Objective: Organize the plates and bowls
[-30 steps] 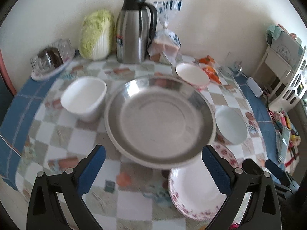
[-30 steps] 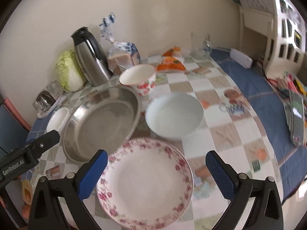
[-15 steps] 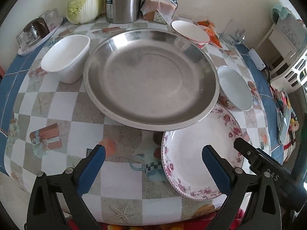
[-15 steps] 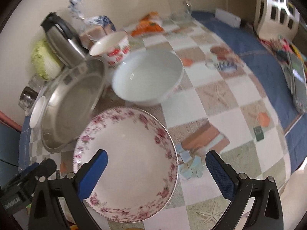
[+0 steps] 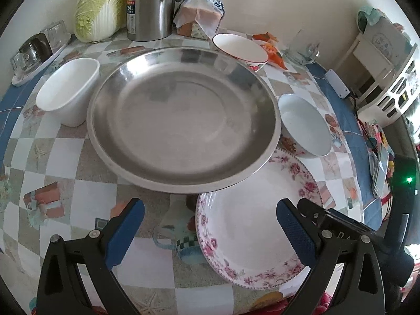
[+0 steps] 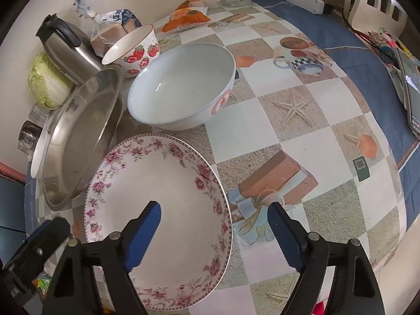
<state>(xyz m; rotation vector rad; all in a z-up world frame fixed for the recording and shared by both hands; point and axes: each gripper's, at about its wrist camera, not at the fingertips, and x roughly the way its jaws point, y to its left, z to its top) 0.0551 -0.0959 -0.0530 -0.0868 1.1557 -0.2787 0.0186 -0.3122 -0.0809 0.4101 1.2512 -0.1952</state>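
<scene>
1. The step in hand looked like the approach to the floral plate (image 6: 157, 210), which lay at the near edge of the table (image 6: 302, 136), its far-left rim tucked under the steel basin (image 6: 78, 136).
2. The right gripper (image 6: 214, 225) pointed steeply down over the plate's right rim. Its jaws had just been closing from full width, with the rim between them; the pads did not yet press on it.
3. The left gripper (image 5: 210, 225) hung wide open and empty just near of the basin (image 5: 181, 115), its right finger above the plate (image 5: 252, 236).
4. Next, the right jaws probably had to close on the rim and lift the plate clear of the basin.
5. The white bowl (image 6: 181, 86), the strawberry bowl (image 6: 134, 50) and the square white bowl (image 5: 68, 89) sat unstacked around the basin.
</scene>
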